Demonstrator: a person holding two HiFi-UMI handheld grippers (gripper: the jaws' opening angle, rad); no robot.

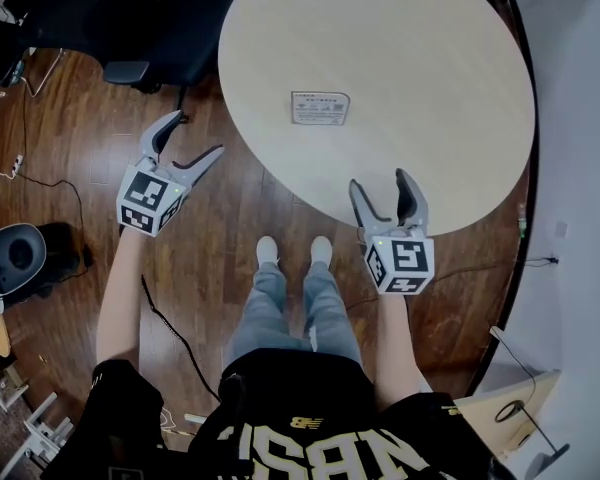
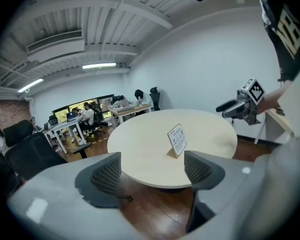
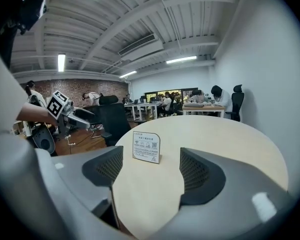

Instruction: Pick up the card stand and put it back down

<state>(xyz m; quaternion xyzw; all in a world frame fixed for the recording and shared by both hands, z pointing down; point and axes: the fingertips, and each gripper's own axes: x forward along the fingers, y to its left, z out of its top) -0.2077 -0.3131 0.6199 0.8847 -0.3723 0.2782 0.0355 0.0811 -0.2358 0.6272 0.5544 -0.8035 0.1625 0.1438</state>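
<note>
Approach | left gripper (image 1: 194,135) and right gripper (image 1: 381,181) both wide apart, empty | I plan: centre right jaws on card stand (image 1: 320,108), clamp gently, lift vertically.

The left tool (image 1: 197,134) is held forward on a bare left forearm (image 1: 118,288), jaws wide apart; the right tool (image 1: 380,180) likewise, jaws apart.

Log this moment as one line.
phase: pre-grasp | card stand: standing on table, untouched | left gripper: open, empty | right gripper: open, empty

Card stand (image 1: 320,108) print too small
</note>
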